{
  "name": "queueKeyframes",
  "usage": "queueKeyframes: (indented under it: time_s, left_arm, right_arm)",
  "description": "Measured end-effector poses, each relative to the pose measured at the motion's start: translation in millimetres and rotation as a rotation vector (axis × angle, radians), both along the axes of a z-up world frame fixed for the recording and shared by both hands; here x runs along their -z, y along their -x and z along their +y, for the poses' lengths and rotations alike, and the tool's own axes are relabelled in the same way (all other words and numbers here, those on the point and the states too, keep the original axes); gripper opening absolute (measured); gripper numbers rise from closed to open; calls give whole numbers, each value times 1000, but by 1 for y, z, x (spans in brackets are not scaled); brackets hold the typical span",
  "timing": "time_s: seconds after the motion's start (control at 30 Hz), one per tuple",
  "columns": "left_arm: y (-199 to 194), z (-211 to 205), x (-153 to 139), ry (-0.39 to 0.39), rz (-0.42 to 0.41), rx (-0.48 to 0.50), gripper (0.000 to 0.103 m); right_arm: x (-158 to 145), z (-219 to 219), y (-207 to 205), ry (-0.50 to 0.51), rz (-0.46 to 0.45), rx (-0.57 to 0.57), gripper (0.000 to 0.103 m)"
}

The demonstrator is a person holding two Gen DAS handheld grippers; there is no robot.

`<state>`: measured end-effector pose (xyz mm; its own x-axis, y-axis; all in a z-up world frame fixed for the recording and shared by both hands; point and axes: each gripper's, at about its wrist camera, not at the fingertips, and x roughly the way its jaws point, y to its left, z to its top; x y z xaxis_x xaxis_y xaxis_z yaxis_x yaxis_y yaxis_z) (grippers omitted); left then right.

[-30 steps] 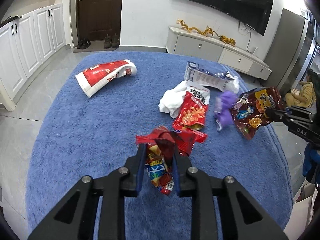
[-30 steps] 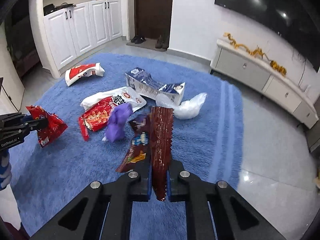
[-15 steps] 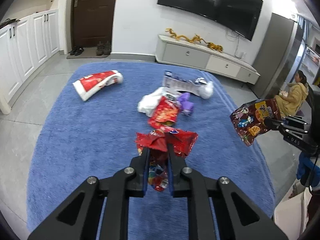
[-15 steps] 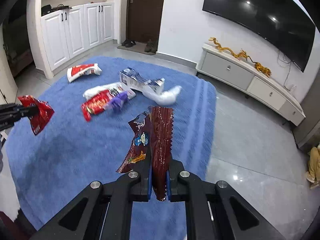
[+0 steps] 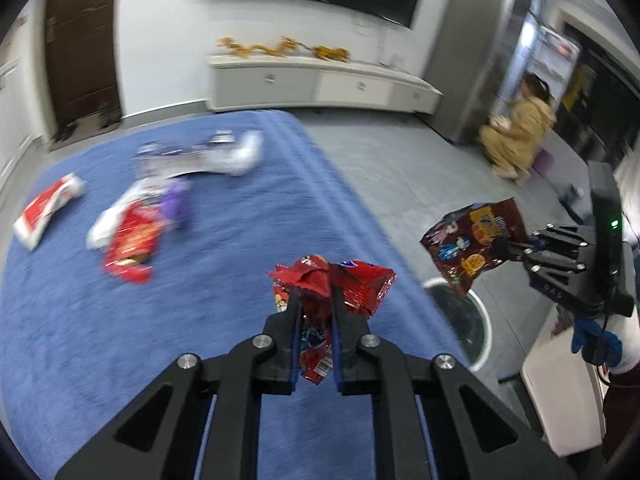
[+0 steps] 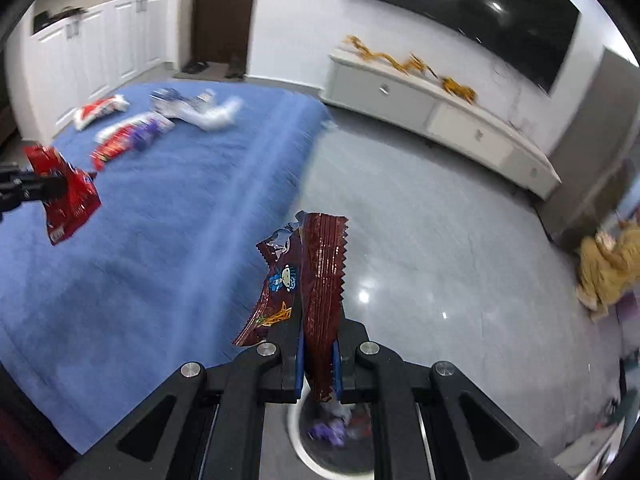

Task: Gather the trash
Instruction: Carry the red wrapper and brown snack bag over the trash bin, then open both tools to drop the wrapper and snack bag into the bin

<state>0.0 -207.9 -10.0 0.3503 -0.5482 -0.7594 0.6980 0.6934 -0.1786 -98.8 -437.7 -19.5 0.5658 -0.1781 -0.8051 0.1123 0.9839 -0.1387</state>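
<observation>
On the blue carpet [image 5: 160, 320] at the left, loose litter lies scattered: a red-and-white packet [image 5: 46, 210] at the far edge, then a red snack bag [image 5: 132, 244] lying on a white plastic bag [image 5: 106, 224], a purple scrap [image 5: 176, 200] touching them, and beyond these a flattened carton [image 5: 180, 156] beside a crumpled white bag [image 5: 240, 156]. All of it looks light, thin and limp; such film likely crumples and slides, so a pinch on a folded edge or seam should hold better than one on a flat face.

The left gripper [image 5: 316, 312] has just been closing its fingers, and they pinch a crumpled red wrapper [image 5: 332, 284] by its bunched middle, the ends fanning out above and hanging below. It hangs over the carpet's right edge, short of the bin.

Further right, the right gripper [image 6: 318, 344] has its fingers pressed tight on the dark maroon wrapper [image 6: 320, 276], gripped near its lower sealed edge so the bag stands up stiffly along its crimped seam. It hangs above the white-rimmed bin [image 5: 472, 312], which stands on the grey floor [image 6: 420, 240] just off the carpet and already holds some scraps.

A low white cabinet [image 5: 320, 84] lines the wall, and a person in a tan coat [image 5: 516, 132] crouches well apart at the far right. Nothing stands between either wrapper and the bin, though so light a wrapper may cling to the pads or drift past the rim.
</observation>
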Motion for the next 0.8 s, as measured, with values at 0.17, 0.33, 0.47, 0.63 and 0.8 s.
queueKeyframes:
  time_s: [0.17, 0.33, 0.47, 0.63, 0.8]
  left_arm:
    - [19, -83, 14, -41, 44, 136, 11]
    - [37, -158, 47, -107, 128, 233, 12]
    - [49, -209, 75, -150, 204, 281, 12]
    - [61, -255, 99, -187, 247, 311, 15]
    - [64, -285, 125, -205, 318, 327, 31]
  right_arm:
    - [36, -56, 37, -24, 65, 122, 10]
    - [77, -95, 65, -39, 155, 203, 10]
    - [105, -117, 75, -76, 209, 238, 10]
    - [135, -141, 81, -135, 250, 281, 10]
    - [154, -161, 90, -204, 252, 336, 12]
